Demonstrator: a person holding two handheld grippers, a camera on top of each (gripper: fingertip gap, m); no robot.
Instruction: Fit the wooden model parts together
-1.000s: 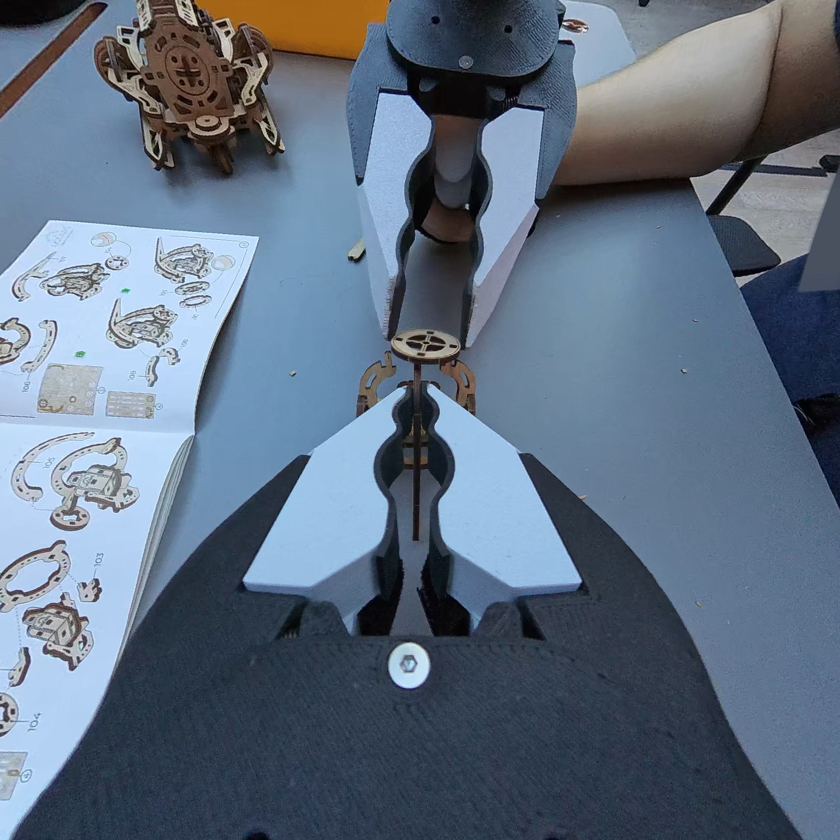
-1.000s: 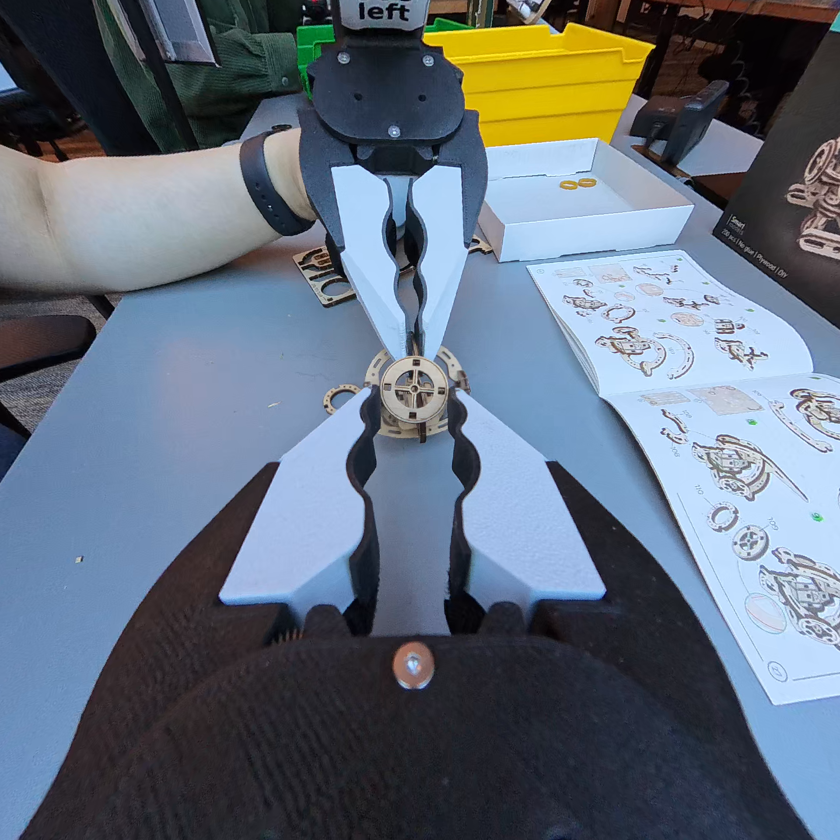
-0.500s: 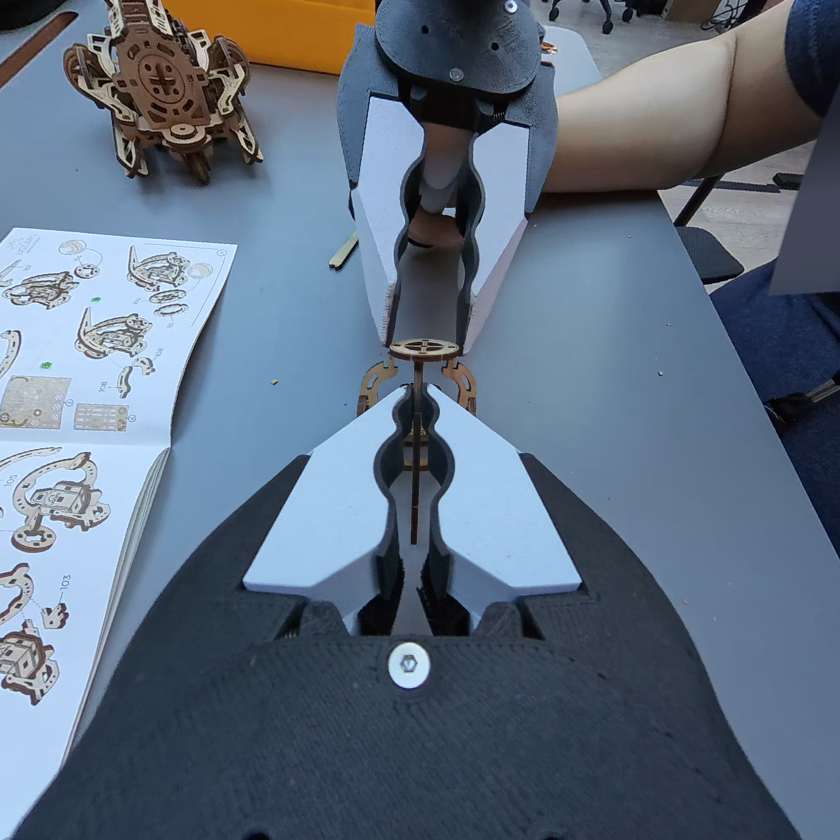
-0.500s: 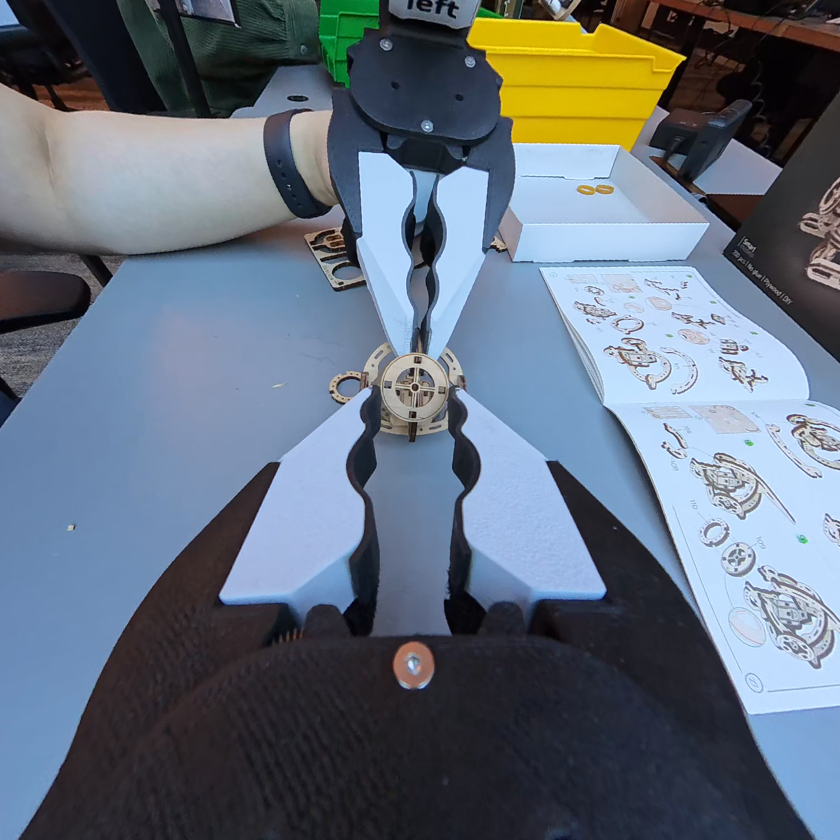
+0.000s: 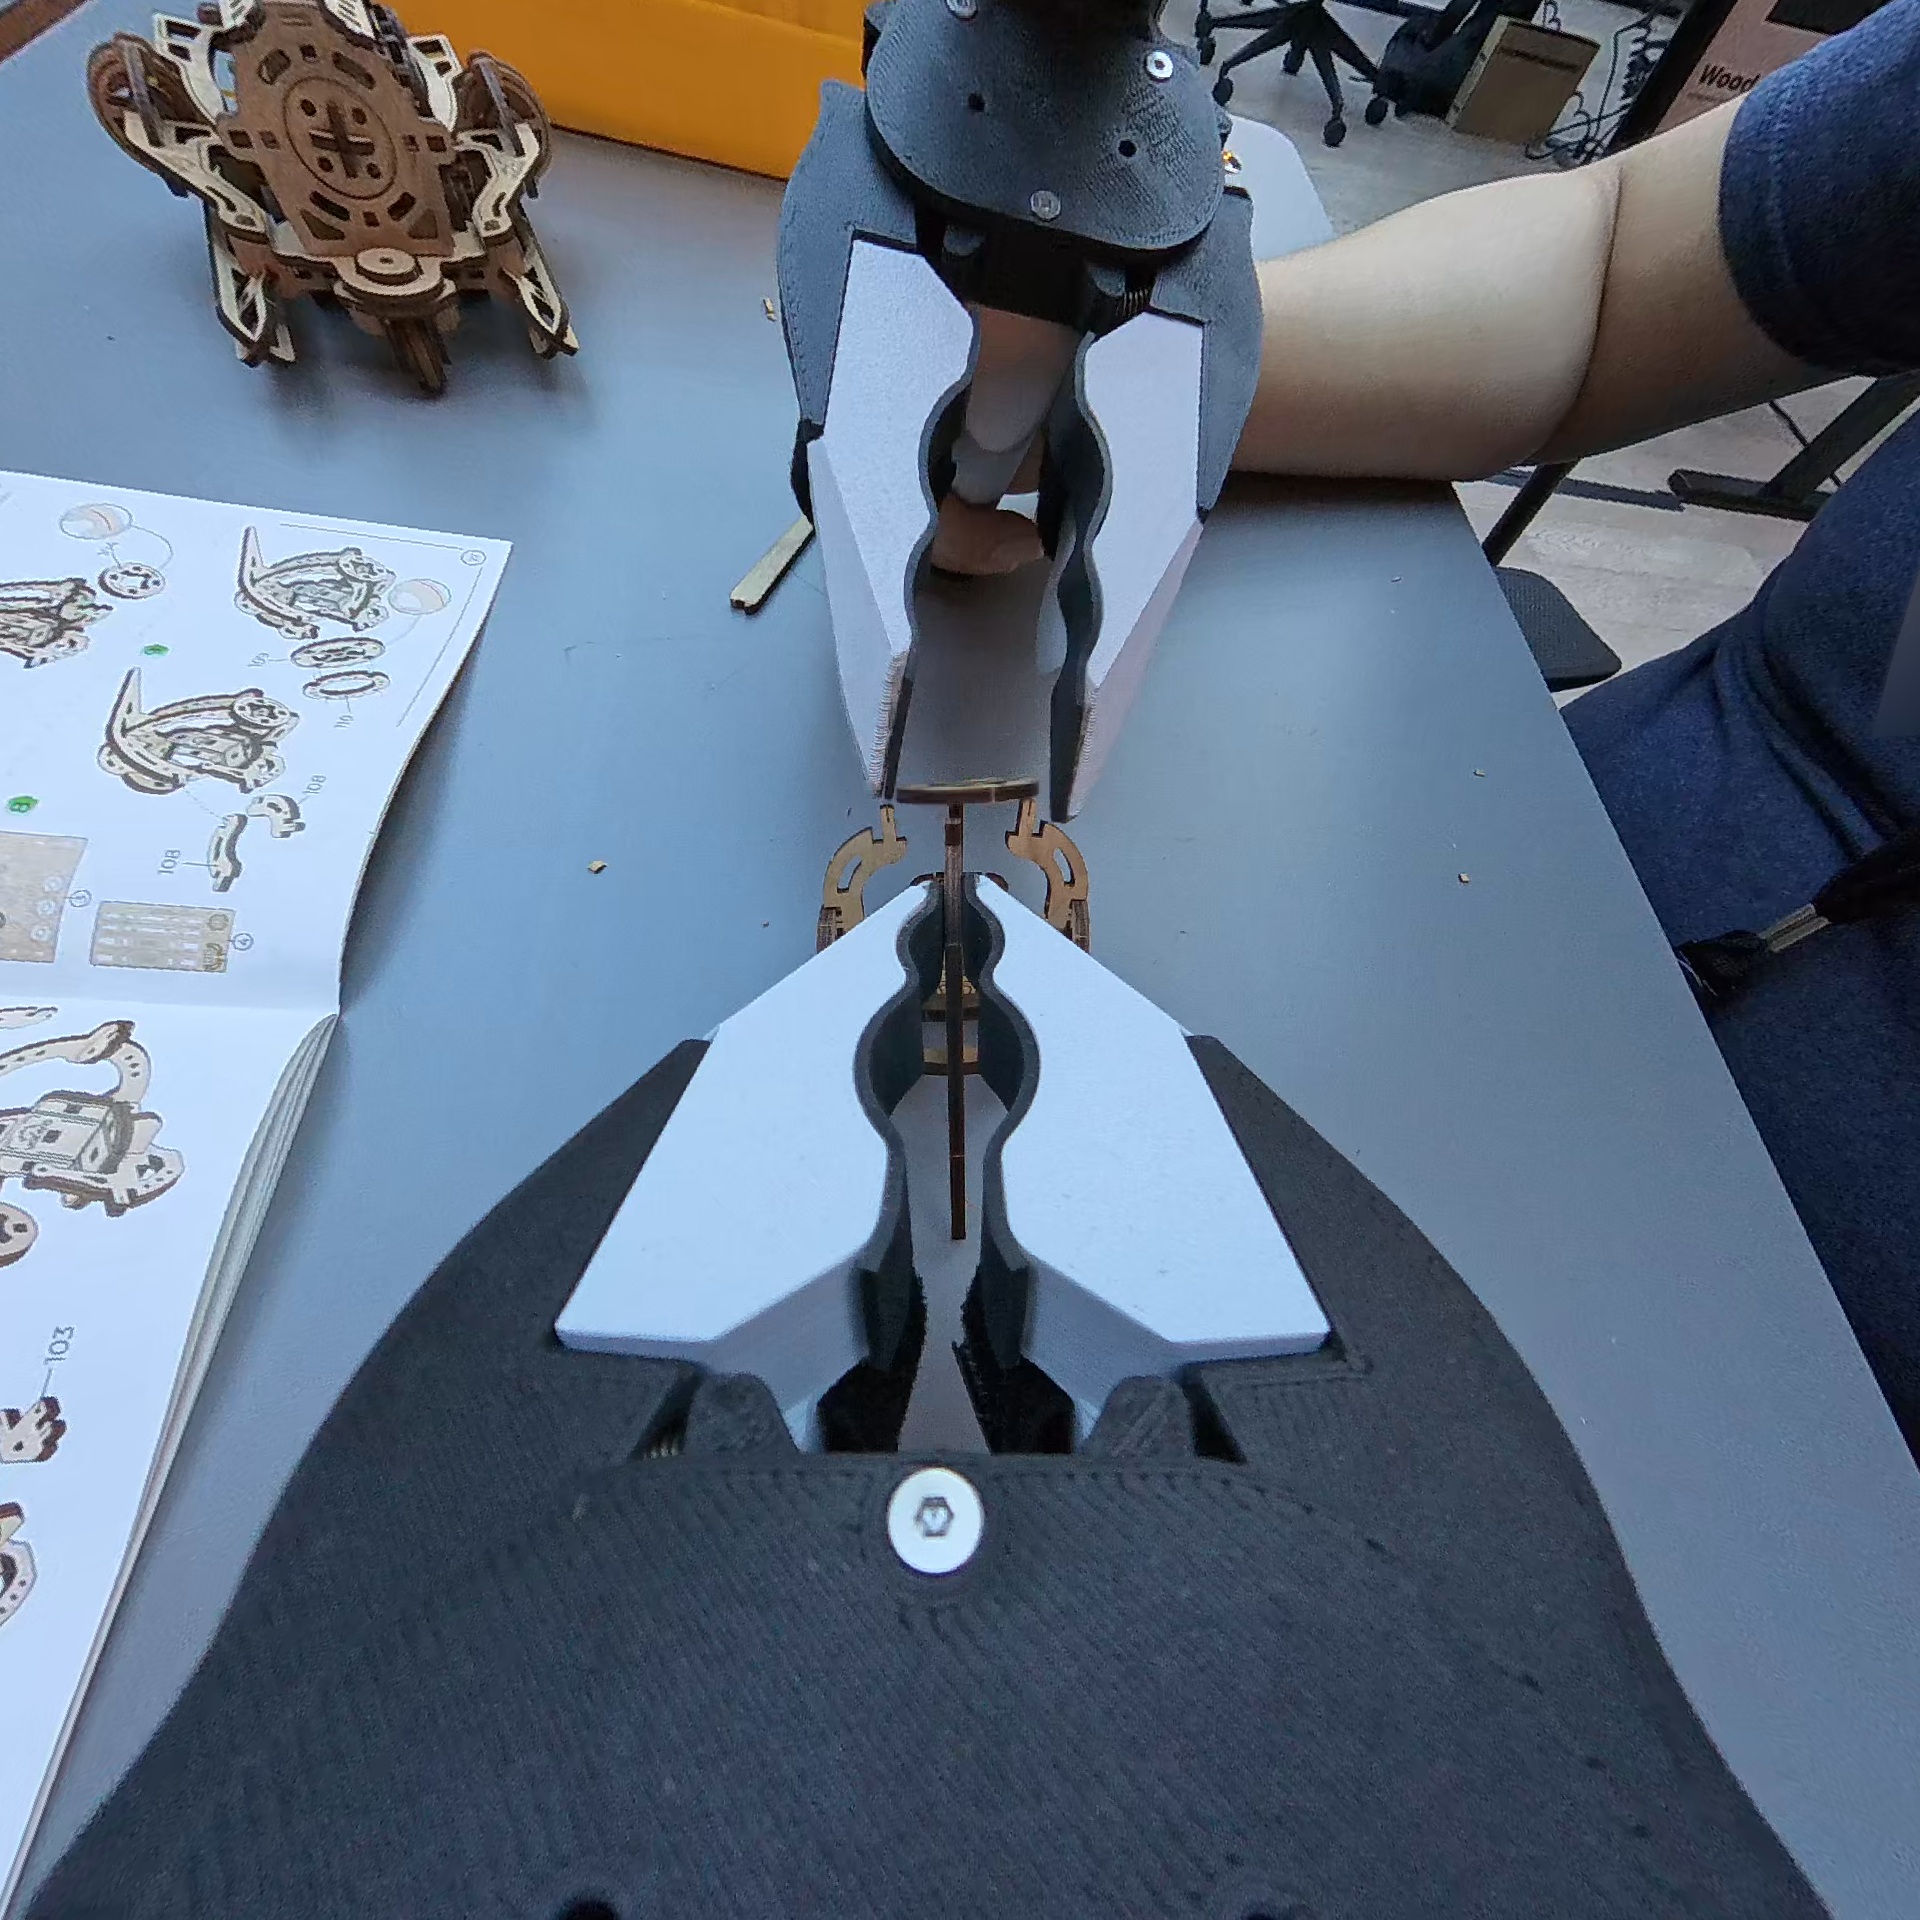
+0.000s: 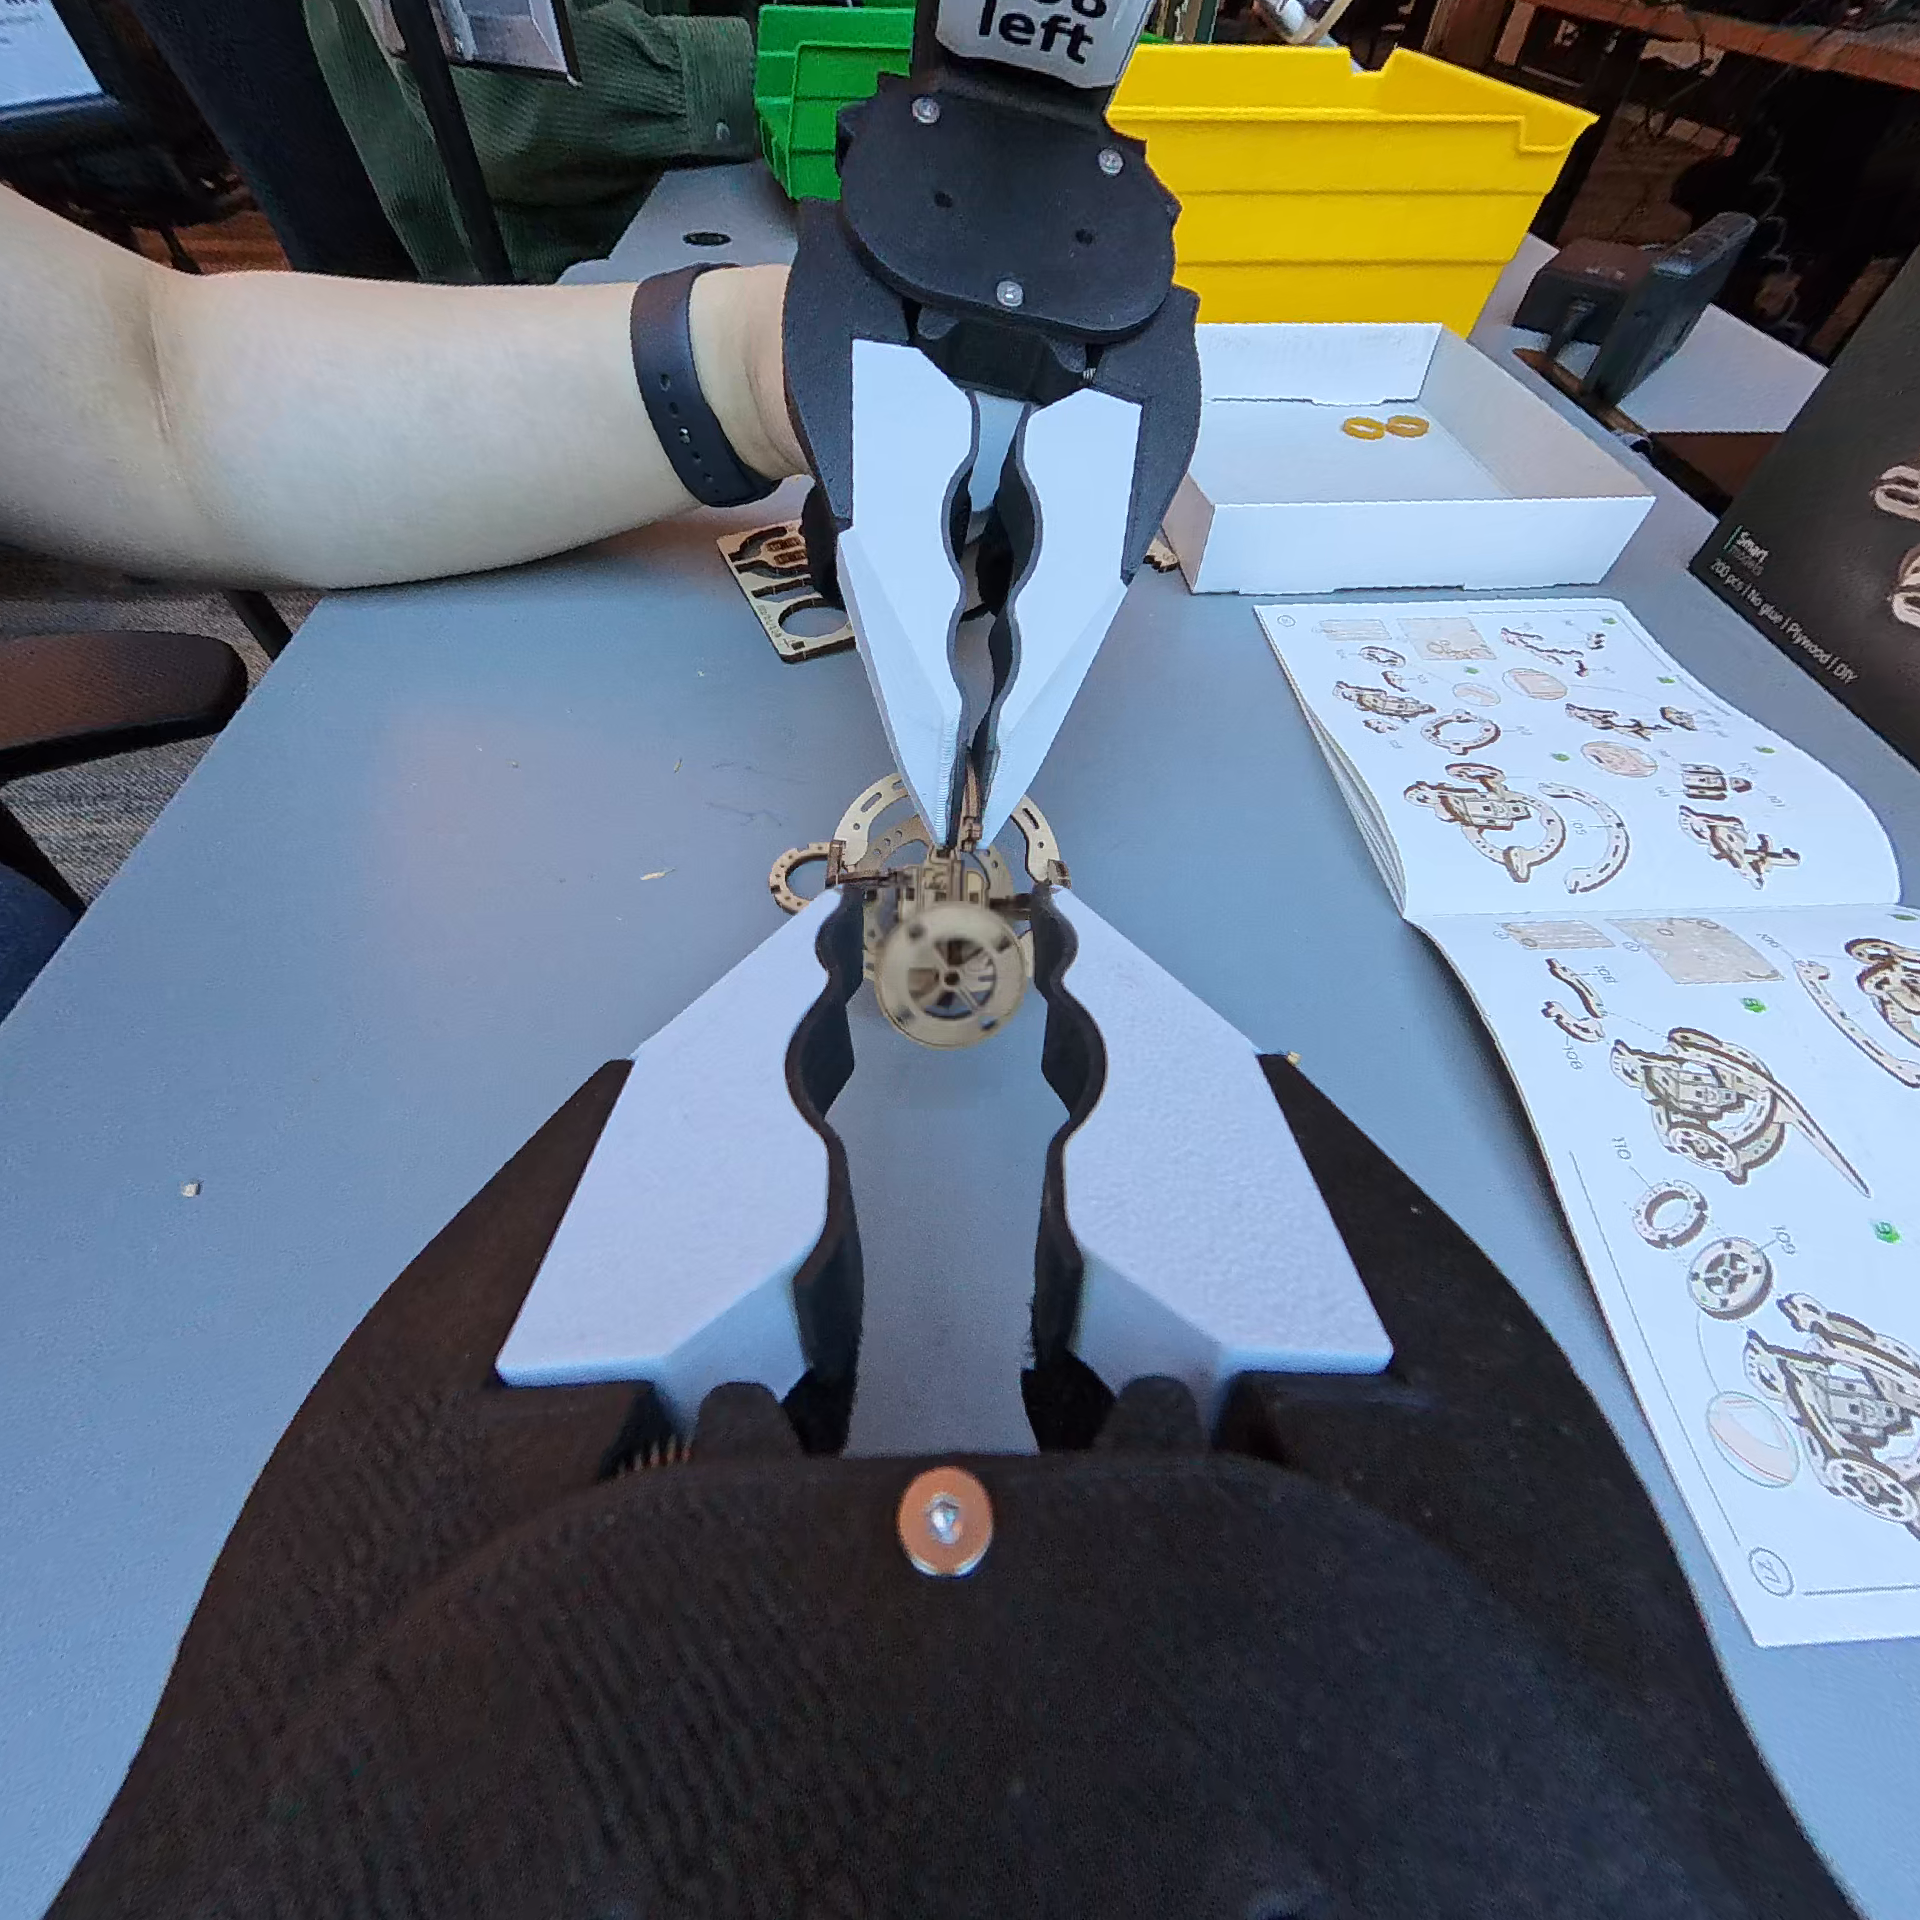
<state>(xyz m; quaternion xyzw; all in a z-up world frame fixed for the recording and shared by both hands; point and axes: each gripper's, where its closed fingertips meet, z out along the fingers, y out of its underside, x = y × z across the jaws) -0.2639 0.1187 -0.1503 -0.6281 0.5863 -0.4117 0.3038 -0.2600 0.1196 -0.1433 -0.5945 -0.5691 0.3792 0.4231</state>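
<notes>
- The wooden model subassembly (image 6: 940, 914) is held above the grey table (image 6: 416, 831), between two hand-held grippers that face each other
- The left gripper (image 5: 953, 899) is pressed together on a thin flat plate of the piece, seen edge-on between its fingertips
- The right gripper (image 6: 943, 940) is spread partway; the round wheel-like disc (image 6: 951, 982) sits between its tips, and whether the pads actually touch it cannot be told
- Loose curved wooden parts (image 6: 883, 831) lie on the table just beneath the held piece
- An open instruction booklet (image 6: 1621, 935), a white tray (image 6: 1434, 520) and a finished wooden model (image 5: 332, 177) are set farther off
- The plywood is judged light, stiff and brittle, with thin laser-cut tabs likely to snap under twist
- Hold is best taken on the disc rim and flat faces, and pressure applied straight along the axle
</notes>
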